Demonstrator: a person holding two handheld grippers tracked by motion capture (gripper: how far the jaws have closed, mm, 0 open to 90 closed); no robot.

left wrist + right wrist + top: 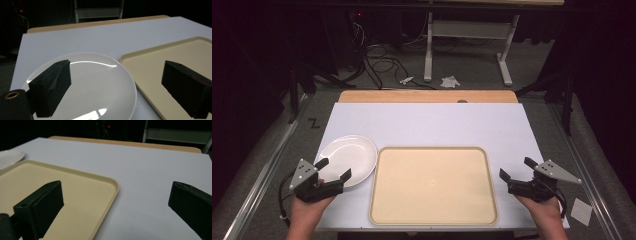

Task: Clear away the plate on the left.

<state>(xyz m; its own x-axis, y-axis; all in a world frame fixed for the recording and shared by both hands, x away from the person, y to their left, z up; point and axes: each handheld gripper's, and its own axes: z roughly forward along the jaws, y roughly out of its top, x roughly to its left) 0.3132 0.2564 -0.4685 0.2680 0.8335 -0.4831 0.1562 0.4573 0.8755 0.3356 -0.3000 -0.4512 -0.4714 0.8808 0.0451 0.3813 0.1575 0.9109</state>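
White plate (pixel 347 159) sits near-left, touching the beige tray (pixel 432 220), not lifted yet. Your left gripper (pixel 333 171) hovers over it, jaws apart, nothing grabbed; right gripper (pixel 516 171) is released too.

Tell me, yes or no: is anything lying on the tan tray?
No, the tan tray lies bare in the high view, with the white plate beside its left edge.

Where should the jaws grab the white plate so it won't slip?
Probably the near rim of the plate, coming in low from the person's side. The plate lies flat and shallow on the table, so only its thin raised edge offers a hold. The left gripper hangs open there already.
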